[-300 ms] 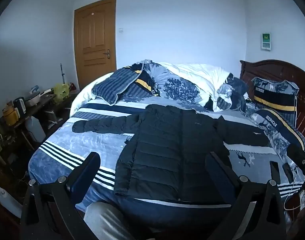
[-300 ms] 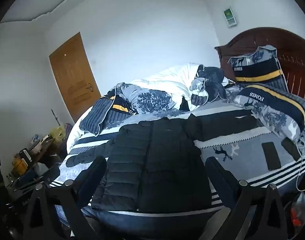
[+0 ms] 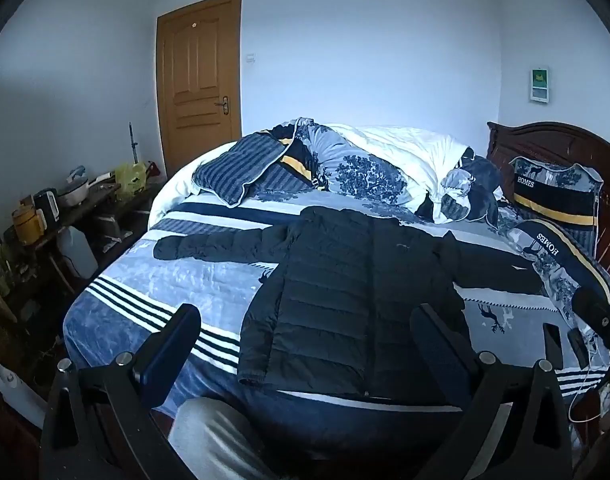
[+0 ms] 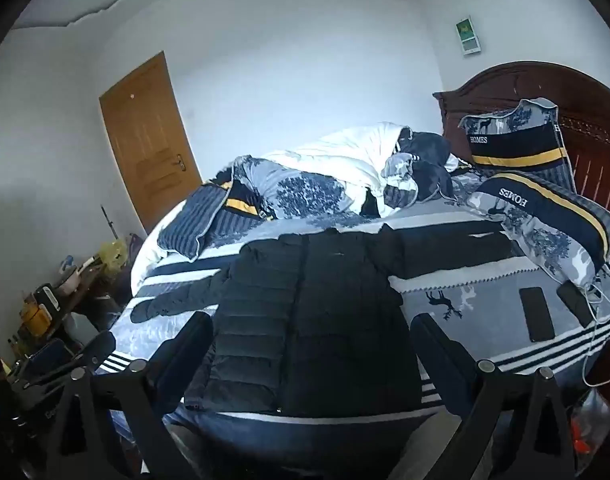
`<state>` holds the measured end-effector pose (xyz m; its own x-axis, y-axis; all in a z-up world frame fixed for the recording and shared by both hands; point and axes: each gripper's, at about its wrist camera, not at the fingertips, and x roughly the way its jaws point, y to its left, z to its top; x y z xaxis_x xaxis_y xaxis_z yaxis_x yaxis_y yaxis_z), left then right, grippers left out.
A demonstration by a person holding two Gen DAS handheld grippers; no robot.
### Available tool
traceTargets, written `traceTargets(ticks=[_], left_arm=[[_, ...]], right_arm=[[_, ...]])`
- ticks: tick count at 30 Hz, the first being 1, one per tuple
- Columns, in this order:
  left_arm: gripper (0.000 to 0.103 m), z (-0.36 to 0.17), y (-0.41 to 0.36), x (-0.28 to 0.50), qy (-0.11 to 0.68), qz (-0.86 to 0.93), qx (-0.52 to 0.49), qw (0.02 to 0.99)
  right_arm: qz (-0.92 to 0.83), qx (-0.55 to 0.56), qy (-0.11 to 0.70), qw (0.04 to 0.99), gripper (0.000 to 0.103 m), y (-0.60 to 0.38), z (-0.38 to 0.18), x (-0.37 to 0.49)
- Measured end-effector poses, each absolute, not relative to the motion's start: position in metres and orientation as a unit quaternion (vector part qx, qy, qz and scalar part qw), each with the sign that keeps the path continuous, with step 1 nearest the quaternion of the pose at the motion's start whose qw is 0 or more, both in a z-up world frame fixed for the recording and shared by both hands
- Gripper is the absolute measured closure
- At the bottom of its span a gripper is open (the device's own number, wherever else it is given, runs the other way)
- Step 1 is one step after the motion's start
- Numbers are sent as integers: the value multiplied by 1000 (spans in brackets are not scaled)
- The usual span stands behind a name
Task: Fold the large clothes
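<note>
On the bed [image 3: 145, 292], black puffer jacket [image 3: 345, 288] lies flat. Right-side pillows [image 3: 553, 196] read "HOMES". Left claw [image 3: 305, 344] and right claw [image 4: 313, 348] both wide, empty.

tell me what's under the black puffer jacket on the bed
The black puffer jacket lies spread flat on the blue and white striped bedspread, sleeves out to both sides. A deer print shows beside it. Anything beneath the jacket itself is covered.
</note>
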<state>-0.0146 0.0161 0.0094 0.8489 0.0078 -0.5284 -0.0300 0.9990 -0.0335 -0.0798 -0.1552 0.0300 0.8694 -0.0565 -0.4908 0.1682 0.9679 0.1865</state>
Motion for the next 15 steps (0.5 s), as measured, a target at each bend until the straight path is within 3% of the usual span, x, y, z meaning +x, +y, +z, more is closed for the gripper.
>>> traceTargets(ticks=[15], left_arm=[[0, -11, 3, 12, 314, -17, -13, 949]], right_arm=[[-63, 111, 281, 951, 2, -155, 10, -57]])
